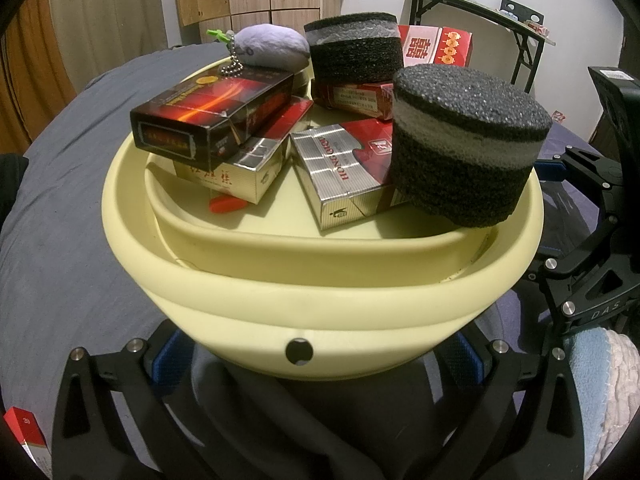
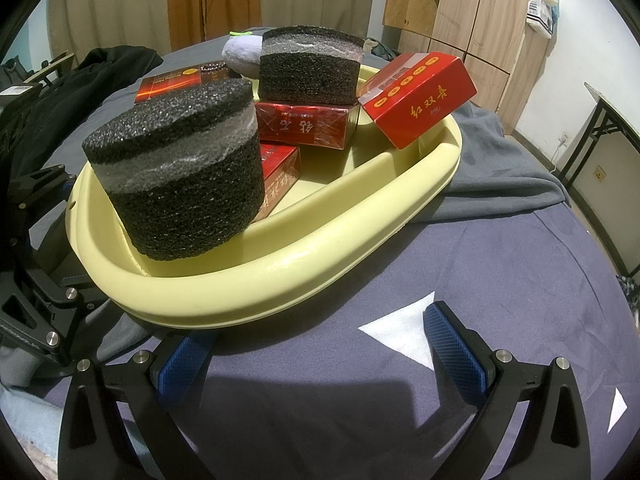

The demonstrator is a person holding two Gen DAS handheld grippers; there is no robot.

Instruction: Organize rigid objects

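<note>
A pale yellow basin [image 1: 320,300] [image 2: 304,264] sits on a bed, filled with several cigarette boxes, two black foam cylinders and a grey plush toy [image 1: 272,48]. The near foam cylinder [image 1: 468,144] [image 2: 180,168] leans on the basin's rim. A red box [image 2: 420,96] rests on the far rim. My left gripper [image 1: 320,356] is open, its blue pads [image 1: 468,360] under the basin's near wall. My right gripper [image 2: 320,344] is open and empty above the bedsheet, its left pad [image 2: 184,364] close to the rim.
The bed has a purple sheet [image 2: 440,260] and a grey blanket [image 1: 60,200]. A loose red box [image 1: 24,436] lies at lower left. A folding table [image 1: 480,12] stands by the wall. Dark clothes [image 2: 80,80] lie behind the basin.
</note>
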